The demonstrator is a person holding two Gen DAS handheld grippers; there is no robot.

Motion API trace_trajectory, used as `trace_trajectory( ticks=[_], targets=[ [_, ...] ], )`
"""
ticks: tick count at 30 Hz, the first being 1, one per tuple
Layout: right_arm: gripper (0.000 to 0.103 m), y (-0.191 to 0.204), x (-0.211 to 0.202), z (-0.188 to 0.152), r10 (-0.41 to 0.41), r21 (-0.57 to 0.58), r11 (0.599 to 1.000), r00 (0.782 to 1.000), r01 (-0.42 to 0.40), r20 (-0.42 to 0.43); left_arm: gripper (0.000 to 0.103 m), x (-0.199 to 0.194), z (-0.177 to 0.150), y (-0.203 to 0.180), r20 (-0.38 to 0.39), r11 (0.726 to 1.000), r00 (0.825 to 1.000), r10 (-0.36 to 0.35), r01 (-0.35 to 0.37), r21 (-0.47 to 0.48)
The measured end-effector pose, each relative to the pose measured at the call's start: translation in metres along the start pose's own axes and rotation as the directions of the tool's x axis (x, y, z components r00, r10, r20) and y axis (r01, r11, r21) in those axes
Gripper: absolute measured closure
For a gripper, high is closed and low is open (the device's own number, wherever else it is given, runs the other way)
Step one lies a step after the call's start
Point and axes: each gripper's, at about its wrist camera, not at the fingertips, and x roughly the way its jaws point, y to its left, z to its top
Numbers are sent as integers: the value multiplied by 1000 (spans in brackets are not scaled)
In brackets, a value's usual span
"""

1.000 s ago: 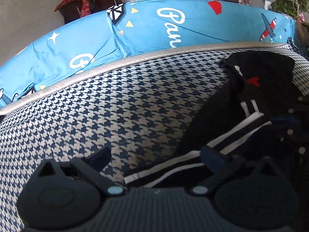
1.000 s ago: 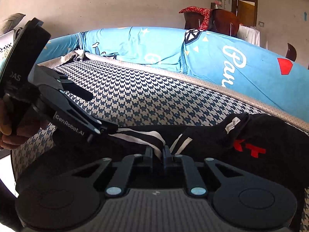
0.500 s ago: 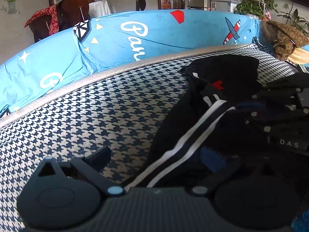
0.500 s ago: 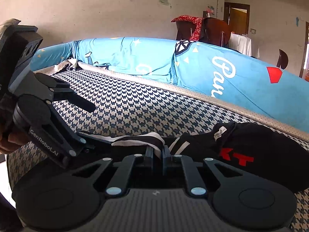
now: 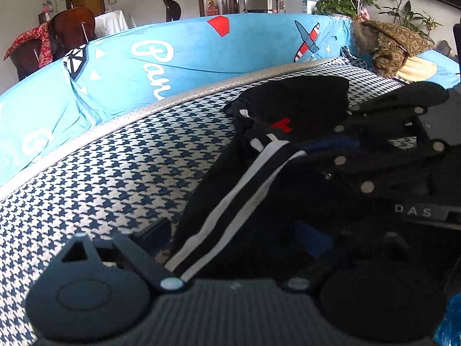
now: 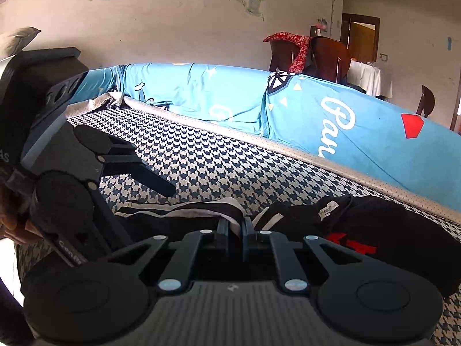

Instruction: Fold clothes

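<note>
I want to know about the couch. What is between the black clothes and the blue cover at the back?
In the right wrist view, bare checked cushion and its pale edge strip lie between the black clothes and the blue cover.

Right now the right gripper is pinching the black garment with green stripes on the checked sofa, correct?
Not quite: the stripes are white, not green. The right wrist view shows the right gripper pinching the black garment on the checked sofa.

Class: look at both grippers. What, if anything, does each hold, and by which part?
The right gripper is shut on the black garment, pinching its white-striped edge. The left gripper holds nothing; its jaws are closing around the striped fabric.
</note>
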Motion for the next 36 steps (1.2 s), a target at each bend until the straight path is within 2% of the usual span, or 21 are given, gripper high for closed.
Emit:
trace_trajectory(
  ticks=[3,15,17,24,26,31,34,36],
  targets=[
    [92,0,-2,0,-7,-11,1000,1000,7,5,36,6,1,-2,-23,1000,999,-23,24,12],
    [92,-3,0,-1,-23,-14,1000,1000,22,-16,39,3,5,-1,-8,1000,1000,-4,4,6],
    [92,-4,1,-2,-21,-3,1000,1000,21,-22,52,4,6,-1,-19,1000,1000,-2,2,1],
    [92,-5,5,-3,-31,11,999,999,32,-43,84,6,7,-10,-24,1000,1000,-7,7,16],
    [92,-6,6,-2,-39,18,999,998,40,-45,87,5,8,-13,-9,1000,1000,15,-14,25],
    [90,-19,3,2,-28,110,993,999,33,-47,88,-1,14,-13,36,990,989,143,-144,2],
    [87,-27,3,4,-41,153,987,998,49,-58,88,-4,18,-13,67,961,959,276,-277,10],
    [87,-31,3,5,-63,171,982,995,74,-71,88,-5,21,-9,78,940,937,342,-342,-10]
  ],
)
